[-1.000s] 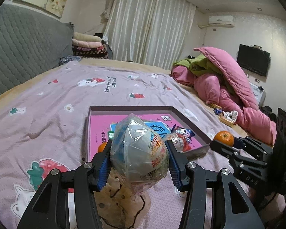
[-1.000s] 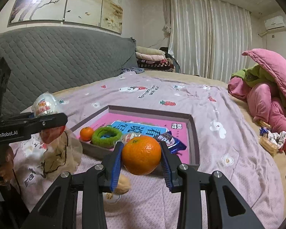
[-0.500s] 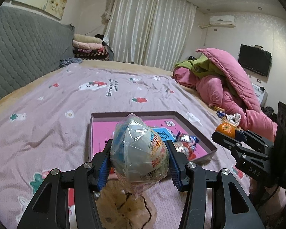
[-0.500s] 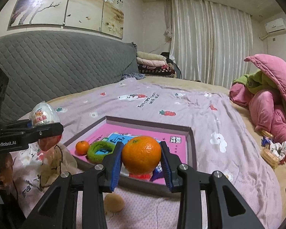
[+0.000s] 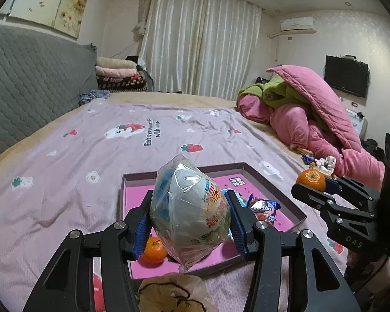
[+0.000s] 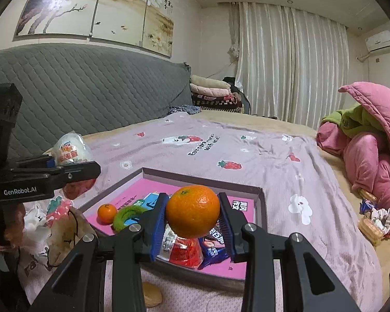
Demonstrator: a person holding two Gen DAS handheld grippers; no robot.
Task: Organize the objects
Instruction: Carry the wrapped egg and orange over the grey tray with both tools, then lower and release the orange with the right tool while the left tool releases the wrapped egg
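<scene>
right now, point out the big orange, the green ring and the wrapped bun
big orange (image 6: 192, 214), right wrist view, middle of its peel
green ring (image 6: 124, 214), right wrist view, its top curve
wrapped bun (image 5: 189, 213), left wrist view, middle of the wrapper

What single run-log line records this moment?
left gripper: shut on wrapped snack | right gripper: shut on orange | tray: below

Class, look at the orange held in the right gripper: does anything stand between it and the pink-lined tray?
Nothing visible does. The orange hangs over the tray's near part; under it lie a red packet and a blue wrapper.
</scene>
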